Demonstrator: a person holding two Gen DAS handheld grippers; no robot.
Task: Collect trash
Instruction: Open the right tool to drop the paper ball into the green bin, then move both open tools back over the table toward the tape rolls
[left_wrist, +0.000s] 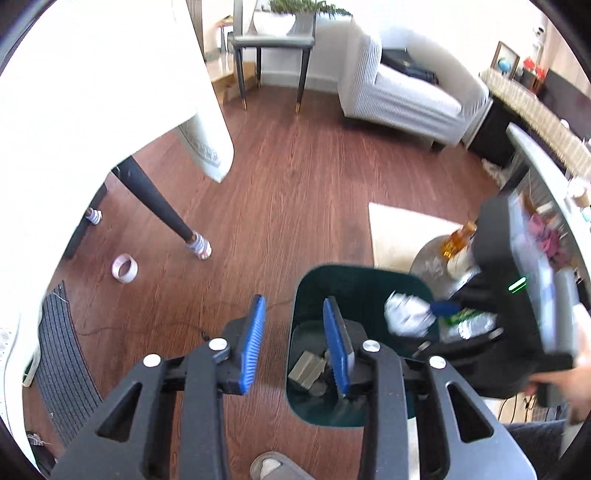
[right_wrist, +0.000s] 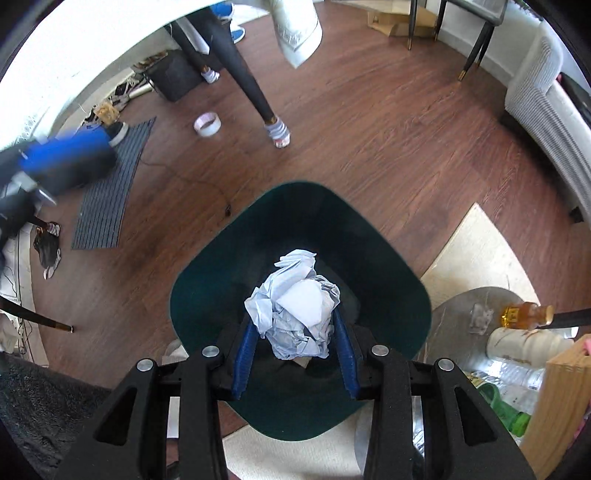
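Observation:
A dark green trash bin (right_wrist: 236, 258) stands on the wood floor, with scraps at its bottom (left_wrist: 308, 369). My right gripper (right_wrist: 295, 339) points down into the bin's mouth, shut on a crumpled ball of pale blue-white paper (right_wrist: 295, 306). From the left wrist view the same paper ball (left_wrist: 406, 314) shows over the bin (left_wrist: 354, 275) with the right gripper (left_wrist: 443, 308) on it, blurred. My left gripper (left_wrist: 295, 343) hangs over the bin's left rim, open, with nothing between its blue pads (left_wrist: 253, 339).
A roll of tape (left_wrist: 125, 268) lies on the floor near a table leg (left_wrist: 155, 199). A round silver side table (right_wrist: 472, 306) right of the bin bears an amber bottle (right_wrist: 524, 315), a white bottle and plastic bottles. A grey mat (right_wrist: 110, 192), sofa (left_wrist: 402, 96) and cream rug (left_wrist: 402, 232) surround it.

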